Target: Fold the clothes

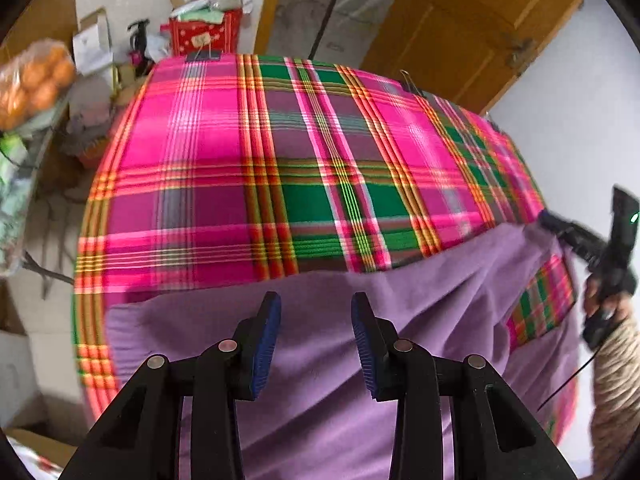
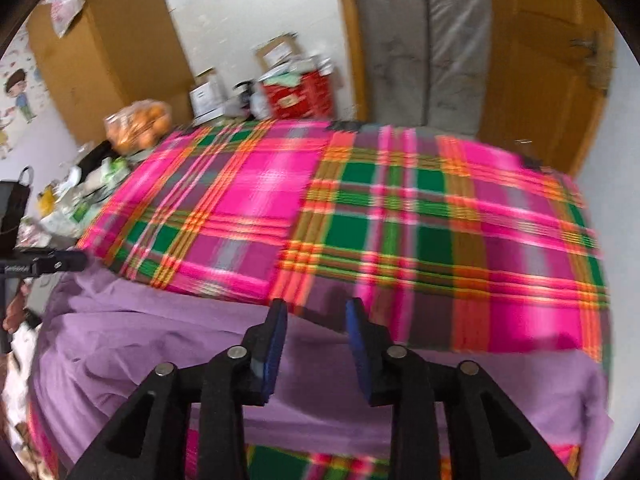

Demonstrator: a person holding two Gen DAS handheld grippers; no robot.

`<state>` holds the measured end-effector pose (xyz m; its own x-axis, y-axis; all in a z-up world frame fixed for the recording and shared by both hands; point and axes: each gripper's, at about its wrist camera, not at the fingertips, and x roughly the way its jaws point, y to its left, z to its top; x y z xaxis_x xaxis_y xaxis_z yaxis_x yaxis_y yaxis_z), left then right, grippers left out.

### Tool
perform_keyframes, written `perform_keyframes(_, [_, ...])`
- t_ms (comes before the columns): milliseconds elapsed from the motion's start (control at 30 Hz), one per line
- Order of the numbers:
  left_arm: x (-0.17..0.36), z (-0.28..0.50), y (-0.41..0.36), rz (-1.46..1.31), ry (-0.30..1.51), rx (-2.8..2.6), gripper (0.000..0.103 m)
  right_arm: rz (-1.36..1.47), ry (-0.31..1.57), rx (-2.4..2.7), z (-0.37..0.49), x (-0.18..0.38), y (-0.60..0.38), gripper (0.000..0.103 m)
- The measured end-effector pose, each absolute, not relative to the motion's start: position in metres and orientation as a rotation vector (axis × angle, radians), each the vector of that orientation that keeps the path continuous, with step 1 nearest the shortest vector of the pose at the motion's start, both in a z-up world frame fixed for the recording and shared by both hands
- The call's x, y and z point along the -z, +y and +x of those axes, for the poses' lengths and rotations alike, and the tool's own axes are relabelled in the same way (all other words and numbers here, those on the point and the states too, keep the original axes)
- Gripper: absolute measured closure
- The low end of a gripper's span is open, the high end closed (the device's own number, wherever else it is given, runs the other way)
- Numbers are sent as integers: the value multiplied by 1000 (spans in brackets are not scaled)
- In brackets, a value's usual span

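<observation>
Here the left claw [image 1: 316,344] hangs released, its blue-padded fingers [image 1: 264,344] spread with nothing between them, just above the soft lilac-purple fabric garment [image 1: 320,380] that lies directly below and ahead of it. The garment is spread loosely, with diagonal creases, over the near part of the tabletop covered in a pink, green and orange plaid cloth [image 1: 280,160]; beyond the claw tips the plaid runs bare to the far edge. Off to this claw's right, the right claw [image 2: 316,344] shows from the side, close to the garment's far-right edge (whether it touches the cloth there I cannot tell). In its own view the right claw is likewise spread and empty, with the purple garment beneath it and reaching away to its left, where the other tool sits at the garment's edge.

The risk, as I judge it, lies in the slack: a pinch on a creased spot could catch one layer only, or snag the plaid cloth beneath, dragging it along. Uneven pulls by the two claws would skew any fold.
</observation>
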<state>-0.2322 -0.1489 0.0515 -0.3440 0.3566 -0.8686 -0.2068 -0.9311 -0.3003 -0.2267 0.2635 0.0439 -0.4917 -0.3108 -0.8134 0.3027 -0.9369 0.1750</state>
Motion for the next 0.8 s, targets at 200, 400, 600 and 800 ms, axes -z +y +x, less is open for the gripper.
perform_keyframes(200, [-44,-242,-142,-1517,-264,-2259,64,1361,10,2348,-240,-26,249,62])
perform_keyframes(400, [-29,-242,-138,-1564,-266,-2212,64,1385,29,2324,-246,-11,243,60])
perform_keyframes(600, [-23,-237,-134,-1591,-260,-2212,64,1345,90,2326,-239,-9,240,60])
perform_keyframes(800, [-24,-231,-124,-1581,-219,-2216,64,1316,112,2323,-232,-10,240,59])
